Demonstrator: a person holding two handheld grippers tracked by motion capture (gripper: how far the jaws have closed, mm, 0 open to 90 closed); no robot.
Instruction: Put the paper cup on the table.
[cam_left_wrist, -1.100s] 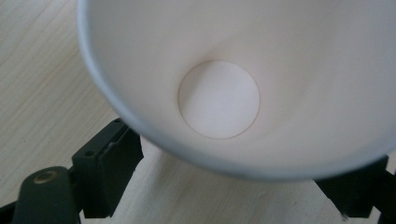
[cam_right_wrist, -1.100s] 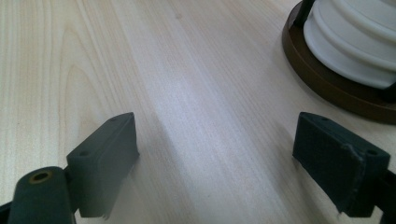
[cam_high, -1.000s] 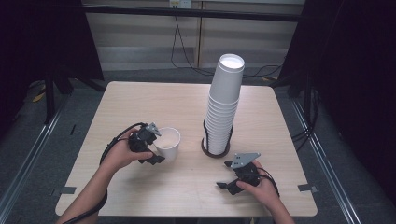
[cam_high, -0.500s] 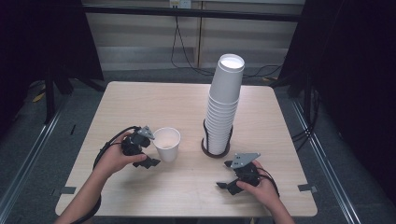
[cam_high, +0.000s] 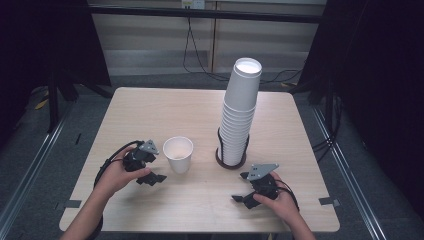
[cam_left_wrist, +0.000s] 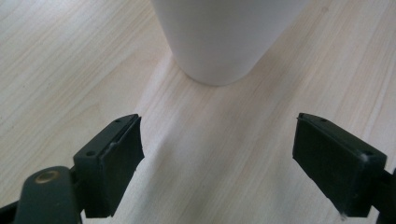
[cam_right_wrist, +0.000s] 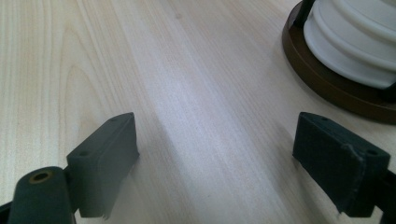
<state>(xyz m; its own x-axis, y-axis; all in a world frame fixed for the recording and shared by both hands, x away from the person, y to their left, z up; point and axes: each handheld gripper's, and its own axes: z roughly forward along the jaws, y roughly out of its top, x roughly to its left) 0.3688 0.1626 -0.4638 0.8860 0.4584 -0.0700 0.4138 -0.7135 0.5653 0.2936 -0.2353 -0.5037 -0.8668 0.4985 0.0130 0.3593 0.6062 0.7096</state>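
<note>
Cup (cam_high: 178, 153) is standing upright on the table (cam_high: 150, 110), just beside the left claw (cam_left_wrist: 217, 154), whose jaws are gaping wide, released, apart from it. Right claw (cam_right_wrist: 226, 163) is resting released too, gripping nothing, near the cup stack (cam_high: 239, 115) in its brown holder (cam_right_wrist: 327, 84).

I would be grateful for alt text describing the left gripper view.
A white paper cup stands upright on the light wooden table, just beyond the left gripper. Its two black jaws stand wide apart with bare tabletop between them, clear of the cup.
</note>
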